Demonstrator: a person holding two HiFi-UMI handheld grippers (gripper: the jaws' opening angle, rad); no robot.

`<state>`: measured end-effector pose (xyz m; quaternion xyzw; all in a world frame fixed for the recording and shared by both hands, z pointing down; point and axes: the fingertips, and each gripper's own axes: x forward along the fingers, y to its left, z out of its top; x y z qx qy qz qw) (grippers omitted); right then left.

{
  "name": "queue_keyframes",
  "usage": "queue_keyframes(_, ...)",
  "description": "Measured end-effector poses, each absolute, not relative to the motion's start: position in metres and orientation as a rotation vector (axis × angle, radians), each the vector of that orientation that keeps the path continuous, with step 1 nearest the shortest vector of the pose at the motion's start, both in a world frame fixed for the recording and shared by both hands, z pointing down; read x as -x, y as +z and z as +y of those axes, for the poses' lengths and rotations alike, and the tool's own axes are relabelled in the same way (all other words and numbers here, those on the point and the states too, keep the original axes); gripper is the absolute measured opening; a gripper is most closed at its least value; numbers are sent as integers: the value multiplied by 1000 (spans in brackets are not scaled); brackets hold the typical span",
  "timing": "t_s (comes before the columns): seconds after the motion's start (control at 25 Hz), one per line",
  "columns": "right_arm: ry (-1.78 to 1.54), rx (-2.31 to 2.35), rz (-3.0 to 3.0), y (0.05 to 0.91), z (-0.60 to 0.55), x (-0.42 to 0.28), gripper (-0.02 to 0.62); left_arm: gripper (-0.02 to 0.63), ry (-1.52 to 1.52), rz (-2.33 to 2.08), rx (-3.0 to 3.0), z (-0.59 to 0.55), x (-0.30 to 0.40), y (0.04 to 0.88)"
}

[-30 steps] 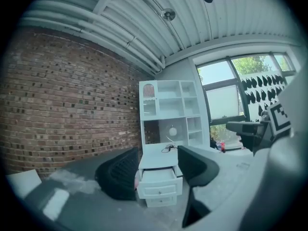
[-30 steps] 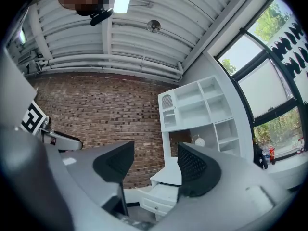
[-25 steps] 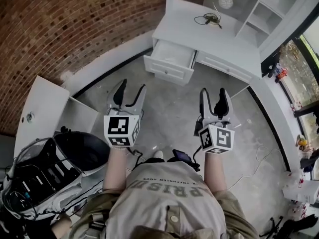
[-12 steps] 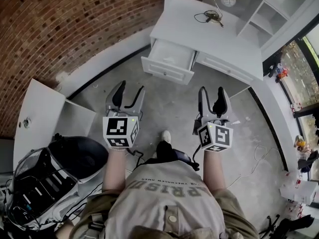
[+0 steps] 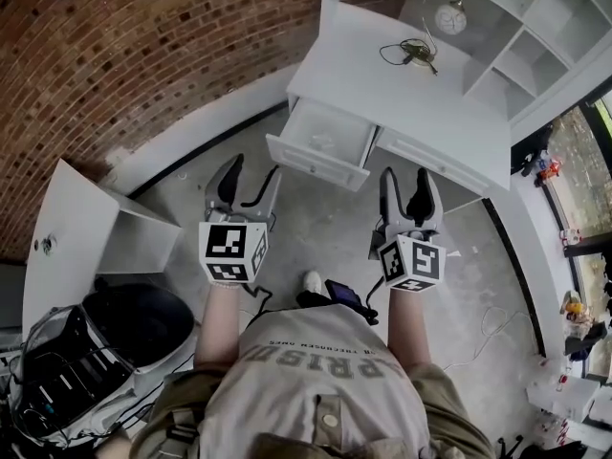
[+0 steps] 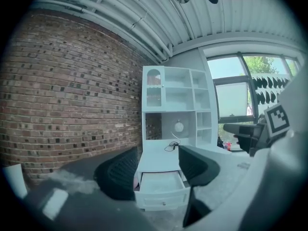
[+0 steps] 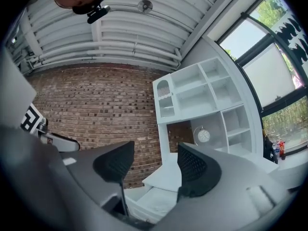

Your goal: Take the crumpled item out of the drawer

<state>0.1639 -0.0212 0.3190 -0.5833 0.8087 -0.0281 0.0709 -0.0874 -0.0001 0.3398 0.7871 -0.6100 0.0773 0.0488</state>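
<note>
Both grippers have advanced toward the desk [image 5: 402,84] since the earlier frames, and it now sits closer in the head view. Crumpled item [image 5: 321,142]: a faint pale shape lying inside the open drawer [image 5: 314,166], untouched. Left gripper [image 5: 252,168]: jaws wide apart, nothing between them, tips just short of the drawer front. Right gripper [image 5: 406,174]: jaws wide apart, empty, near the closed drawer [image 5: 430,161].

place: furnished room | cues: brick wall [image 5: 124,46], white desk [image 5: 382,94] with shelves [image 5: 535,17], concrete floor [image 5: 325,218]
</note>
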Motion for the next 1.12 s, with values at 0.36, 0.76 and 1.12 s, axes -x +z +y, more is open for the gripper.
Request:
queue_keyframes(0.36, -122, 1748, 2463, 330, -83, -169, 275, 307, 280, -1865, -2359, -47, 84, 350)
queue_keyframes(0.76, -200, 1813, 2483, 368, -132, -149, 275, 307, 305, -1791, -2356, -105, 104, 381)
queue_keyframes(1.12, -319, 1939, 2402, 401, -189, -125, 275, 307, 325, -1654, -2413, -184, 129, 395)
